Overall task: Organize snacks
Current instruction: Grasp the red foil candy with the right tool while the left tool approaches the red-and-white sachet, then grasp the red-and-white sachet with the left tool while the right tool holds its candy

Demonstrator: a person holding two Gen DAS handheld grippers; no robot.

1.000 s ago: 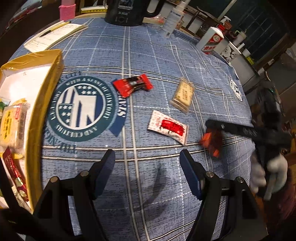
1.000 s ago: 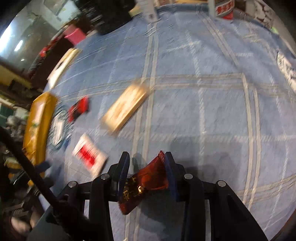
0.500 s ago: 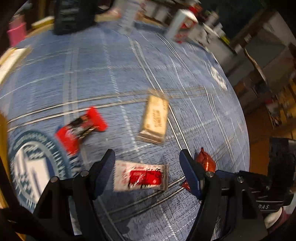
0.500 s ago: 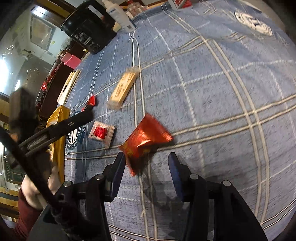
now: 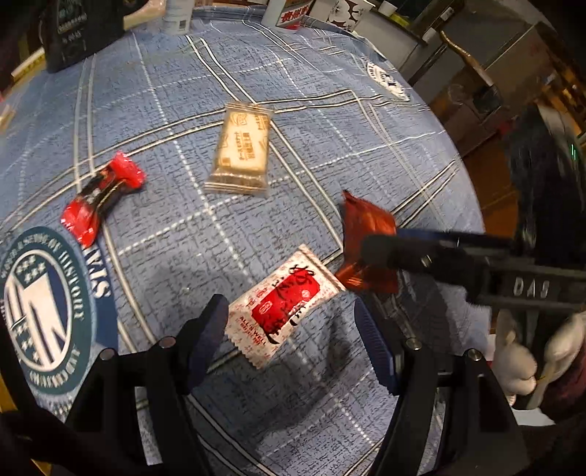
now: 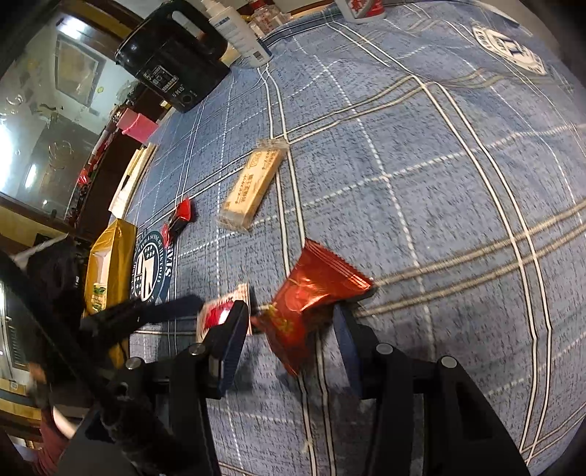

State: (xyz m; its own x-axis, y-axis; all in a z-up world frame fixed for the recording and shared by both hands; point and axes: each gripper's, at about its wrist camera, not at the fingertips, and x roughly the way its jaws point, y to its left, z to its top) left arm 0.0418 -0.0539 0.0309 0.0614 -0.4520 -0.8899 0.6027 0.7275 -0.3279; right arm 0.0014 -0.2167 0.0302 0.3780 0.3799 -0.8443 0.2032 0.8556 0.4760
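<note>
Several wrapped snacks lie on the blue plaid tablecloth. My left gripper [image 5: 289,329] is open, its fingers on either side of a white packet with a red label [image 5: 284,305], which also shows in the right wrist view [image 6: 219,311]. My right gripper [image 6: 289,337] is open around a shiny red packet [image 6: 311,296], which lies on the cloth; it also shows in the left wrist view [image 5: 366,234]. A tan biscuit pack [image 5: 241,146] and a red-and-black candy [image 5: 100,196] lie farther away.
A gold-rimmed box [image 6: 110,256] with snacks in it stands at the left. A black appliance [image 6: 172,55], a white spray bottle [image 6: 234,29] and a pink cup [image 6: 137,126] stand at the far edge. The table edge [image 5: 472,190] drops off on the right.
My right gripper has opened and let go of the shiny red packet, which now lies on the cloth. My left gripper has moved right and closer, over the white packet.
</note>
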